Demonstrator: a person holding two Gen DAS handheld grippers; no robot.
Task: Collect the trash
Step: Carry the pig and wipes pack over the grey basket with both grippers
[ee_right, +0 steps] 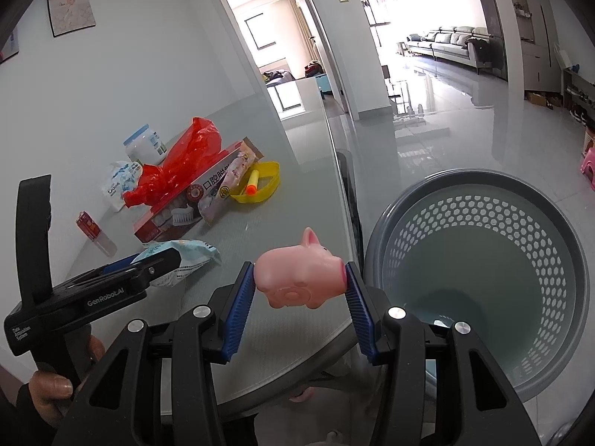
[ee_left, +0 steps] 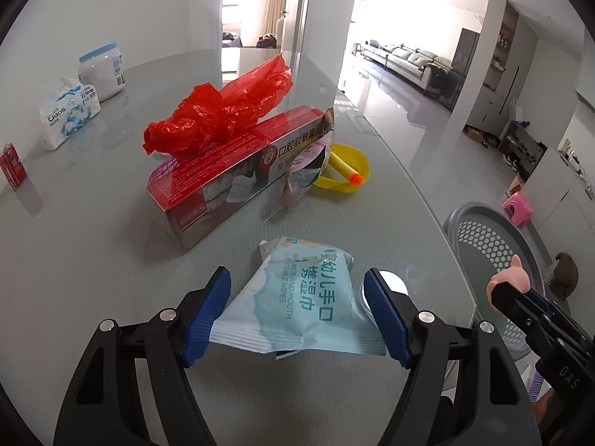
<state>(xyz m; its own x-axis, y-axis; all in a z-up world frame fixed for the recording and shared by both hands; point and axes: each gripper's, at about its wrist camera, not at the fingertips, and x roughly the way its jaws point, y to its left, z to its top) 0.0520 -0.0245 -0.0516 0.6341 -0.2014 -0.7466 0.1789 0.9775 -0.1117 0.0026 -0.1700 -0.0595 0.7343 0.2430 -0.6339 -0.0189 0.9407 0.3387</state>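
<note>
**Wipes Packet and Pig Toy Held at the Desk Edge**

A pale blue wipes packet is clamped between the blue fingers of the left gripper; the packet's sides are seen pressed and creased against both pads, and its far end reaches out over the grey desk. In the right wrist view the same packet is seen projecting from the left gripper, whose handle is gripped by a hand at the lower left.

A pink pig toy is clamped crosswise between the fingers of the right gripper, just above the rounded desk edge. A grey perforated basket is placed on the floor just beside that edge, to the right of the toy; nothing can be made out inside it.

Further back on the desk, a red toothpaste box is laid flat, with a crumpled red plastic bag heaped on top of it and a torn snack wrapper leaned against its right end. A yellow ring-shaped lid with a yellow, orange-tipped foam dart across it is seen just beyond. Well apart, to the left, a tissue pack, a white jar and a small red carton are set.
</note>
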